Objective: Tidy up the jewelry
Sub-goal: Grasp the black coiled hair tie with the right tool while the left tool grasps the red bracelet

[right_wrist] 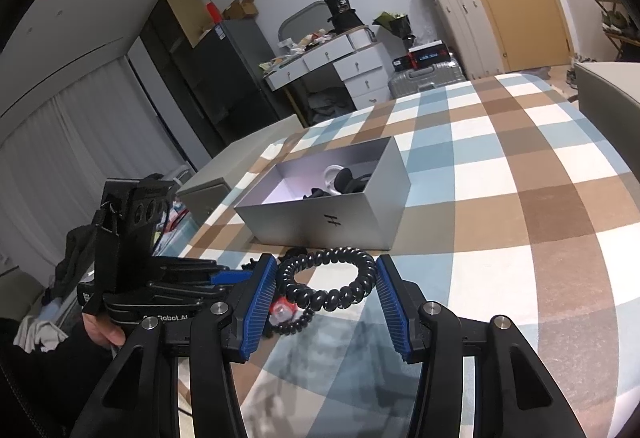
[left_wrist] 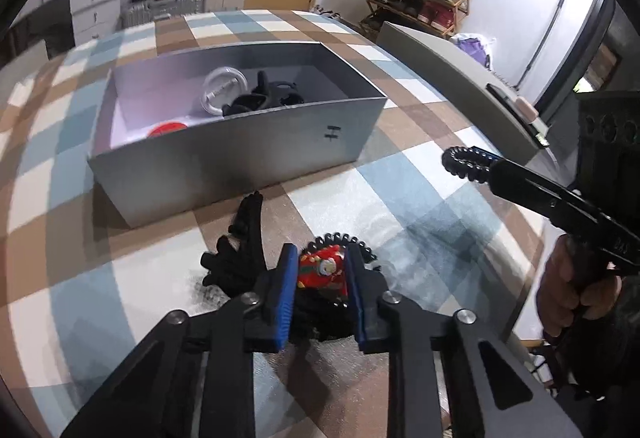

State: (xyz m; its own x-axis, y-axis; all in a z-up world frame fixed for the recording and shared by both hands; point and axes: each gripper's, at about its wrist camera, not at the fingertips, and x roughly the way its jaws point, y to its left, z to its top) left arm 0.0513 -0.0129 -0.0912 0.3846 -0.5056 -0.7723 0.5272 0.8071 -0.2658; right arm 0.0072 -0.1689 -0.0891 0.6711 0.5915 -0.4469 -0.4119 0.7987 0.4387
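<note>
My left gripper (left_wrist: 320,258) points down at the checked cloth, its blue pads (left_wrist: 285,290) shut on a red hair tie with a small festive figure (left_wrist: 322,272). Behind that lies a black coil hair tie (left_wrist: 352,242), and a black claw clip (left_wrist: 240,250) lies to its left. My right gripper (right_wrist: 326,266) is shut on another black coil hair tie (right_wrist: 332,280), held in the air at the right (left_wrist: 466,161). The open grey box (left_wrist: 240,165) stands just beyond, holding a clear round case (left_wrist: 219,93), black clips (left_wrist: 264,99) and something red (left_wrist: 168,127).
The box's grey lid (left_wrist: 460,85) lies along the table's right edge. A hand (left_wrist: 568,286) holds the right gripper's handle. The checked cloth (right_wrist: 520,238) stretches bare to the right of the box. Suitcases, drawers and a shoe rack stand beyond the table.
</note>
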